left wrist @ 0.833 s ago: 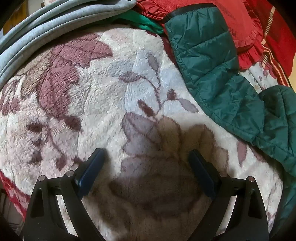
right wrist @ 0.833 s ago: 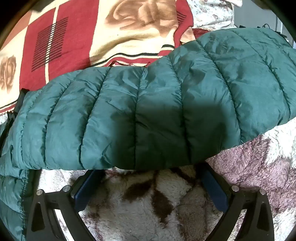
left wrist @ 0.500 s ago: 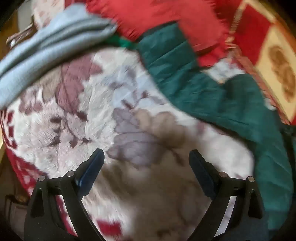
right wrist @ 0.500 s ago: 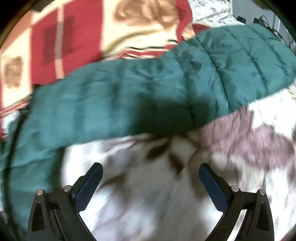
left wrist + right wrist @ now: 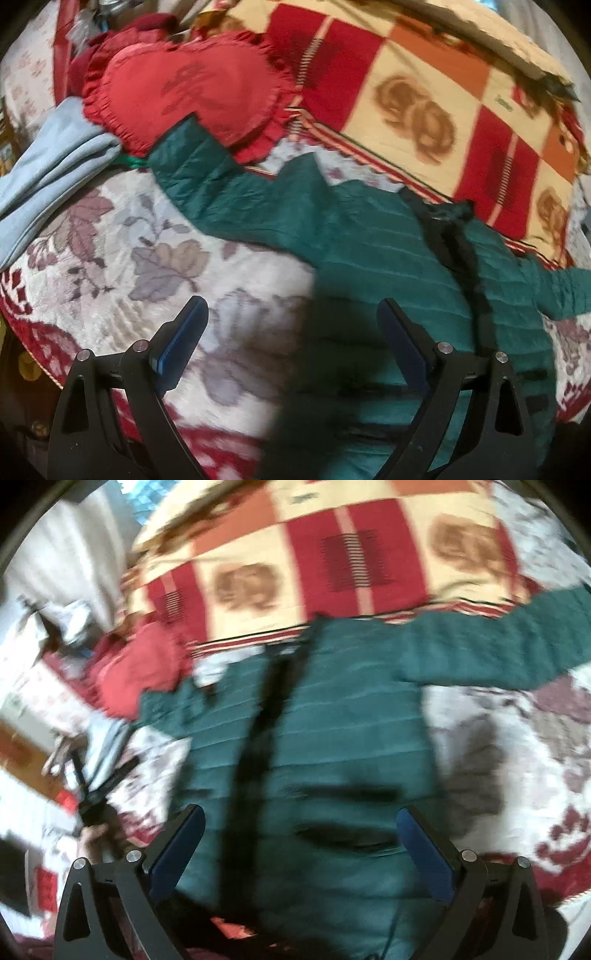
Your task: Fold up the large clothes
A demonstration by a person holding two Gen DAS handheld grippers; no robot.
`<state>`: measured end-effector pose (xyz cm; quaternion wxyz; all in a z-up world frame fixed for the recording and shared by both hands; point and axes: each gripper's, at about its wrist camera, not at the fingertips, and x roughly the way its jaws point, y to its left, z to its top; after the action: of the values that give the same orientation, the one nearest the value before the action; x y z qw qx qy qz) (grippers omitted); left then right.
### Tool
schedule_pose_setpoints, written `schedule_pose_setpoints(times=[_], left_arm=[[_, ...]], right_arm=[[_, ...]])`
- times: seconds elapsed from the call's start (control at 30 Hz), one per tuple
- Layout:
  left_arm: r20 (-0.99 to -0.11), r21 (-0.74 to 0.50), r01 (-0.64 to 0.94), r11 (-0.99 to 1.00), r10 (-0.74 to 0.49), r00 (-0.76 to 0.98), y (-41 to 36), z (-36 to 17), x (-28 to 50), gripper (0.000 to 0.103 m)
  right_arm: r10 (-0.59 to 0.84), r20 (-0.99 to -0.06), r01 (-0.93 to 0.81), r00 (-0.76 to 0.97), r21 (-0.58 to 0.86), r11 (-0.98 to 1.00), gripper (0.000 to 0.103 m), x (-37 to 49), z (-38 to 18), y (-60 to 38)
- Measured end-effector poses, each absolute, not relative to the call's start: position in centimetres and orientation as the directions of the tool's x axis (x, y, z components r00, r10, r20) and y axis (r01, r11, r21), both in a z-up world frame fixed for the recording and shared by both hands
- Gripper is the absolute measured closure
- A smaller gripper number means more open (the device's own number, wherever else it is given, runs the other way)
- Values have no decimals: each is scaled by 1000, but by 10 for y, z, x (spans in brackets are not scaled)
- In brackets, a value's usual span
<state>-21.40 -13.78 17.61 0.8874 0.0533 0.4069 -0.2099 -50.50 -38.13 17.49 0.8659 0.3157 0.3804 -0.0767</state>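
A dark green quilted jacket (image 5: 373, 258) lies spread front-up on a fleecy floral blanket (image 5: 122, 258), sleeves out to both sides, with a black zipper band (image 5: 458, 251) down its middle. My left gripper (image 5: 291, 332) is open and empty above the jacket's left edge. In the right wrist view the jacket (image 5: 347, 738) fills the centre with its black band (image 5: 258, 738). My right gripper (image 5: 301, 838) is open and empty above the jacket's lower body.
A red frilled cushion (image 5: 184, 88) and a folded light blue cloth (image 5: 55, 155) lie at the far left. A red and cream checked blanket (image 5: 424, 96) lies behind the jacket. In the right wrist view the other gripper's handle (image 5: 92, 797) shows at left.
Both grippers have pulled back and up from the sleeves, so the whole jacket is now in view. Both stayed open. The views are blurred by motion.
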Motion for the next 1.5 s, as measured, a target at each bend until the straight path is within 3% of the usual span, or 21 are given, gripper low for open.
schedule_pose_setpoints(times=[0.2, 0.4, 0.7, 0.83, 1.03, 1.27, 1.5], left_arm=[[-733, -62, 485, 872, -370, 571, -150, 169, -237, 10], [-732, -50, 525, 850, -389, 559, -166, 162, -250, 10], [-737, -62, 532, 844, -398, 546, -174, 152, -249, 10], [-737, -68, 523, 849, -397, 547, -175, 150, -245, 10], [-738, -75, 521, 850, -399, 544, -179, 147, -242, 10], [-743, -75, 528, 846, -400, 536, -189, 143, -243, 10], [-744, -94, 518, 850, -405, 531, -196, 141, -241, 10]], right_arm=[[140, -692, 254, 708, 434, 864, 0, -465, 190, -328], [-55, -701, 257, 711, 186, 948, 0, -420, 196, -303], [-195, -572, 254, 797, 25, 967, 0, -384, 206, -303], [-200, -539, 267, 818, 47, 963, 0, -376, 206, -319], [-161, -537, 304, 828, 189, 934, 0, -374, 190, -334], [-188, -571, 304, 799, 114, 946, 0, -369, 176, -317], [-192, -595, 346, 780, 155, 925, 0, -368, 167, -322]])
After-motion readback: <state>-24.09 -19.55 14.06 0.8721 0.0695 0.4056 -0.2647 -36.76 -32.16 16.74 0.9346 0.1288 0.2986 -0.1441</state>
